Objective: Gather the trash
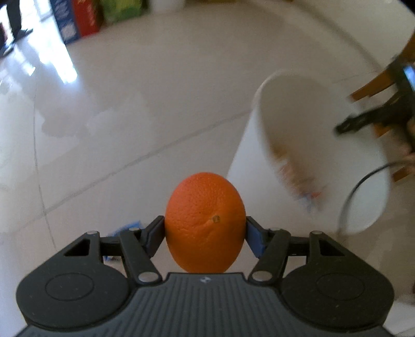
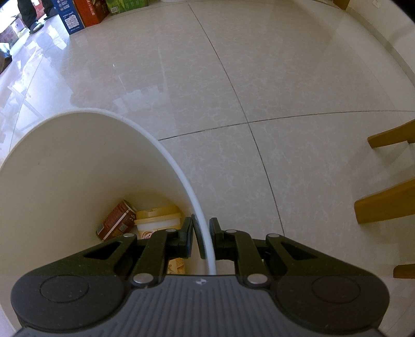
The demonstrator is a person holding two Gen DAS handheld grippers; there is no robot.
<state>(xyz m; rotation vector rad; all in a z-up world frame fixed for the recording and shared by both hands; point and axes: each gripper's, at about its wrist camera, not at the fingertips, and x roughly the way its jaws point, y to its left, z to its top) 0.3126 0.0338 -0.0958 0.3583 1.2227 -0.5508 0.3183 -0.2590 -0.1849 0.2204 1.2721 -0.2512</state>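
While the right gripper pinches the white bin's rim, one pad inside the wall and one outside, the left gripper has an orange squeezed between its pads, above the tiled floor. The bin sits to the orange's right, blurred. Inside the bin lie a brown carton and a yellow cup.

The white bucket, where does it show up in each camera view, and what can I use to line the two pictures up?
Left wrist view: white bucket at right of centre, blurred, beyond the orange.
Right wrist view: lower left, its rim pinched by the right gripper, trash inside.
Shared landmark: the blue carton on the floor, top left.
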